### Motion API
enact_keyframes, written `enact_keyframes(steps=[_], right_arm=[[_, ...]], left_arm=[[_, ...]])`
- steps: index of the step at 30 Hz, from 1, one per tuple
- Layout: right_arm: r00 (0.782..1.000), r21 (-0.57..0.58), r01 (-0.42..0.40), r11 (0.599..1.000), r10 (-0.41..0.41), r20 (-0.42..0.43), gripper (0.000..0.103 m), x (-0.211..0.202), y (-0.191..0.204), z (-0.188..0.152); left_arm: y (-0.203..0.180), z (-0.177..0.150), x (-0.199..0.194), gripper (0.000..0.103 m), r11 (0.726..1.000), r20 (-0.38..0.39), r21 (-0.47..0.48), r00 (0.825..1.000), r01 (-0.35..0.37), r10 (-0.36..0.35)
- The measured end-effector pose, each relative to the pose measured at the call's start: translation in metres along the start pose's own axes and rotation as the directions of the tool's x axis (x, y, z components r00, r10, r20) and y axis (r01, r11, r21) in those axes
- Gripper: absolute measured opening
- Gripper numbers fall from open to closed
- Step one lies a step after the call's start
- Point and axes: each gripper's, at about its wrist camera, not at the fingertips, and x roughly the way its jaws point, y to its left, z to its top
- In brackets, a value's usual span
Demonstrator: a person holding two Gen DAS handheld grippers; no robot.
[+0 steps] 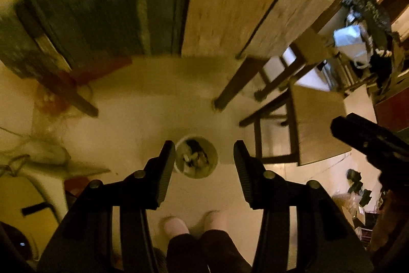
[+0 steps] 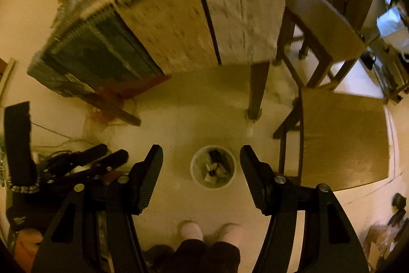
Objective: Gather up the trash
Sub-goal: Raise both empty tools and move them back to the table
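Note:
A small round white bin (image 1: 196, 157) stands on the pale floor far below, with several dark and light scraps of trash inside (image 2: 214, 167). My left gripper (image 1: 204, 157) hangs high over it, open, nothing between its fingers. My right gripper (image 2: 201, 163) is also open and empty, with the white bin (image 2: 212, 166) framed between its fingers. The right gripper (image 1: 368, 142) shows at the right edge of the left wrist view; the left gripper (image 2: 102, 157) shows at the left of the right wrist view.
A table (image 2: 230, 7) draped in a pale patterned cloth stands beyond the bin, its dark legs (image 2: 257, 91) on the floor. Wooden chairs (image 2: 342, 140) sit to the right. The person's feet in light slippers (image 1: 176, 224) stand just before the bin. Clutter lies at left (image 1: 38, 152).

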Motion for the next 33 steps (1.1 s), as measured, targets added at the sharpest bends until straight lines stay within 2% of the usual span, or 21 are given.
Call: enact_keyframes(steps=[4,7,13,15,19,22,24,29,31,33], right_arm=[[0.997,-0.031,0.015,0.999,-0.013,0.078,0.059,-0.052,0.020,0.010],[0.988,-0.059,0.037,0.998,-0.027,0.151,0.059,-0.095,0.038,0.016],[0.950,-0.107,0.078,0.991,-0.042,0.311,0.059,-0.179,0.075,0.021],[0.926,-0.118,0.104,0.988,-0.052,0.375,0.059,-0.206,0.088,0.022],[0.876,-0.128,0.133,0.983,-0.056,0.479,0.059,-0.249,0.110,0.025],[0.829,-0.115,0.159,0.981,-0.070,0.554,0.059,-0.277,0.124,0.023],[0.794,-0.102,0.184,0.978,-0.087,0.602,0.059,-0.291,0.133,0.022],[0.739,-0.085,0.202,0.976,-0.095,0.667,0.061,-0.314,0.144,0.018],[0.724,-0.078,0.197,0.977,-0.092,0.684,0.071,-0.318,0.145,0.017],[0.708,-0.073,0.197,0.978,-0.091,0.700,0.076,-0.323,0.148,0.018]], left_arm=[[-0.005,0.013,-0.069,0.046,1.000,0.102,0.026,0.995,-0.008,0.005],[-0.010,0.019,-0.123,0.046,0.999,0.188,0.051,0.982,-0.011,0.001],[-0.023,0.026,-0.227,0.046,0.995,0.370,0.101,0.929,-0.016,-0.022],[-0.028,0.027,-0.259,0.048,0.993,0.426,0.117,0.904,-0.017,-0.035],[-0.030,0.027,-0.310,0.061,0.990,0.509,0.139,0.859,-0.014,-0.060],[-0.028,0.024,-0.343,0.066,0.988,0.567,0.151,0.821,-0.018,-0.071],[-0.027,0.023,-0.358,0.066,0.987,0.588,0.159,0.805,-0.019,-0.079],[-0.018,0.016,-0.387,0.066,0.985,0.634,0.173,0.769,-0.029,-0.089],[-0.017,0.014,-0.395,0.066,0.984,0.653,0.174,0.752,-0.039,-0.086],[-0.018,0.013,-0.401,0.066,0.983,0.670,0.176,0.738,-0.056,-0.078]])
